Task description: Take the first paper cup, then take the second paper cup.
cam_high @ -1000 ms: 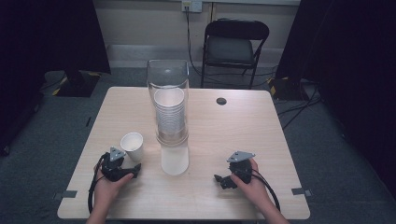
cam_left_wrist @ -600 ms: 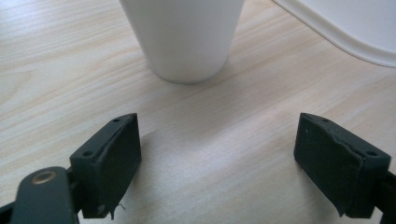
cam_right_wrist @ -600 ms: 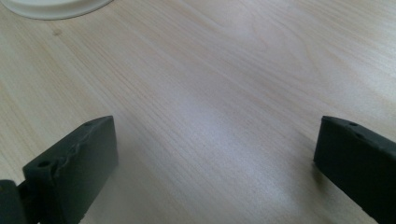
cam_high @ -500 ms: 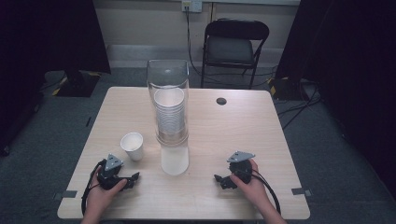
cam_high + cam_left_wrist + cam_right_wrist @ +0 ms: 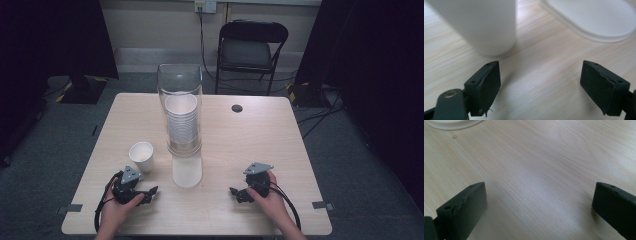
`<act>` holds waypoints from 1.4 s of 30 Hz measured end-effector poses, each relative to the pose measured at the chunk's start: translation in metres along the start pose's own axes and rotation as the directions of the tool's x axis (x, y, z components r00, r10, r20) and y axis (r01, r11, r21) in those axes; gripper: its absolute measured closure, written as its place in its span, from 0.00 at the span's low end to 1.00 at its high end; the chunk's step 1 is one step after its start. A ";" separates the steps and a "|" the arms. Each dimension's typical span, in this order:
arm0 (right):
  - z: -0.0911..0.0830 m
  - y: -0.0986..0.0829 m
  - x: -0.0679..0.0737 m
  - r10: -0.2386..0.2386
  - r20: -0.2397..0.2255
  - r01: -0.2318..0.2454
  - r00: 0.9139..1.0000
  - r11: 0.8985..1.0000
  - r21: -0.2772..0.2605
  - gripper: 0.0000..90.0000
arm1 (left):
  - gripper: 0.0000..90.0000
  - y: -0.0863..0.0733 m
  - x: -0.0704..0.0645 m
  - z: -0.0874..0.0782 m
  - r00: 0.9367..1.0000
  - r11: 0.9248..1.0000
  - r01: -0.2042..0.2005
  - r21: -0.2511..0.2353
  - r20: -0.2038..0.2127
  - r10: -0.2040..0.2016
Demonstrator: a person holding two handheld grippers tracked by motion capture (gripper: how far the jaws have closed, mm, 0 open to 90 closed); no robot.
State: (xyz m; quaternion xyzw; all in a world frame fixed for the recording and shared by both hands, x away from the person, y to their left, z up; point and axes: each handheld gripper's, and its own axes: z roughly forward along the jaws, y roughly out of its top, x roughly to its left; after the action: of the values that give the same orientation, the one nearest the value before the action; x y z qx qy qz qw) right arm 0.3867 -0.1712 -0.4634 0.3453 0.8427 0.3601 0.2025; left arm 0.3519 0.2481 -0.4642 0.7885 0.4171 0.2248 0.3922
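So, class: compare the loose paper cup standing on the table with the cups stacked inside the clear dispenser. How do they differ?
The loose paper cup stands alone, mouth up, on the bare table; the stacked cups sit nested inside the clear dispenser. The loose paper cup shows its full height; the stacked cups mostly show only rims. Both look white.

cup (image 5: 484, 25) top cropped, dispenser base (image 5: 594, 17) cut off
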 end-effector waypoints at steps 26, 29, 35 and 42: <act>0.000 0.000 0.000 -0.002 0.000 0.002 1.000 1.000 0.000 0.00 | 0.18 0.049 -0.039 0.000 0.991 0.998 0.001 -0.069 0.135 0.009; 0.000 0.000 0.000 -0.002 0.000 0.002 1.000 1.000 0.000 0.00 | 0.19 0.055 -0.042 0.002 0.989 0.997 0.009 -0.077 0.145 0.002; 0.000 0.000 0.000 -0.001 0.000 0.001 1.000 1.000 0.001 0.00 | 0.18 0.070 -0.047 0.001 0.987 0.994 0.008 -0.107 0.161 0.009; 0.000 0.000 0.000 0.000 0.000 0.000 1.000 1.000 0.000 0.00 | 0.18 0.082 -0.049 -0.002 0.987 0.993 0.011 -0.119 0.158 0.008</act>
State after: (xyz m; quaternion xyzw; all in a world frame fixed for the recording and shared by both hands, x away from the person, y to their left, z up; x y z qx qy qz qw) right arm 0.3867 -0.1712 -0.4633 0.3455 0.8427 0.3600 0.2023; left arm 0.3630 0.1800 -0.3985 0.7785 0.3711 0.1860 0.4708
